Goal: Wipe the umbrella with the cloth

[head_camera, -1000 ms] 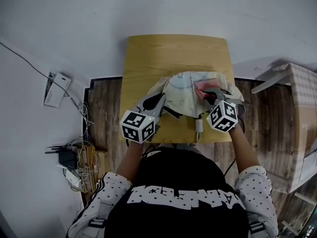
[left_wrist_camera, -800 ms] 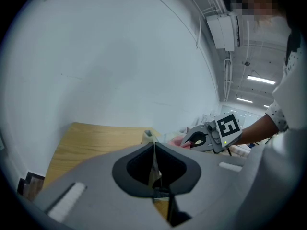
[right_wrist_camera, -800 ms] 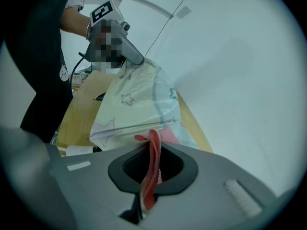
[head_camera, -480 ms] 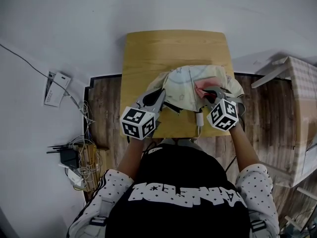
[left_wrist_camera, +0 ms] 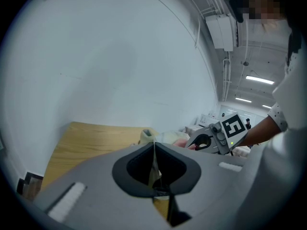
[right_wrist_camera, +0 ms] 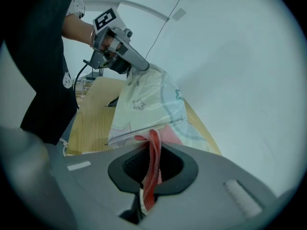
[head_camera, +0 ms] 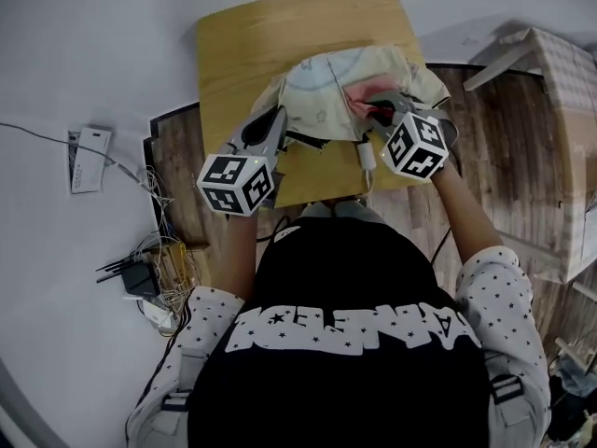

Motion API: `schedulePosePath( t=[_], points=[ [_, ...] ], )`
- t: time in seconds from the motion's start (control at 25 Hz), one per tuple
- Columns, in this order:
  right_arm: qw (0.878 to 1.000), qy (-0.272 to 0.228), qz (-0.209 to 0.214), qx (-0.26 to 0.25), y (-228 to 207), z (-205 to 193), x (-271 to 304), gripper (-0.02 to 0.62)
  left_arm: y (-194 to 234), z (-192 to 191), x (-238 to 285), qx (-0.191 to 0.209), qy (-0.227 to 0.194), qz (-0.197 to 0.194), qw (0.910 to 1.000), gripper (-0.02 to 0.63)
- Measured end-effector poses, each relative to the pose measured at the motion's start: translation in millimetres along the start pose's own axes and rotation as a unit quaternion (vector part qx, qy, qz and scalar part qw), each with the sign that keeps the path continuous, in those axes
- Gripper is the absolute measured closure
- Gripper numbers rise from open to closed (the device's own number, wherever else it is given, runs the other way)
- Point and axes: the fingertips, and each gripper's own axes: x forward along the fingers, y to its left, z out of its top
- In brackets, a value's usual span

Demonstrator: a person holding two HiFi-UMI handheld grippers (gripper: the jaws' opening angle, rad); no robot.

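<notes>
One pale umbrella (head_camera: 326,82) lay crumpled on the table's (head_camera: 242,35) near half. Our left gripper (head_camera: 278,119) pinched its fabric edge, and our right gripper (head_camera: 378,115) clamped the pink cloth (right_wrist_camera: 154,157) against it. We judged a hard stroke could tug the fabric free. The box (head_camera: 550,73) beside the table hid its contents.

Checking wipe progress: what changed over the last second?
Only the head camera shifted: the table sits higher and skewed in frame. Nothing grasped or released; the left gripper stays shut on the umbrella edge, the right gripper on the cloth.
</notes>
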Motion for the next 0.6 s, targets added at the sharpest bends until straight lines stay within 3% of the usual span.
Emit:
schedulePosePath(
  t=[0.16, 0.36, 0.6],
  points=[
    [1.0, -0.017, 0.01, 0.015, -1.2, 7.4, -6.4, 0.572, -1.6, -0.4, 0.4, 0.003, 0.003, -0.003, 1.0, 0.598],
    [0.993, -0.068, 0.019, 0.089, -7.4, 16.1, -26.5, 0.572, -7.6, -3.6, -3.1, 0.008, 0.006, -0.011, 0.9999, 0.598],
    [0.959, -0.167, 0.035, 0.225, -33.1, 30.8, -61.2, 0.571, -9.0, -2.3, -5.5, 0.019, 0.001, -0.015, 0.9997, 0.598]
  ],
)
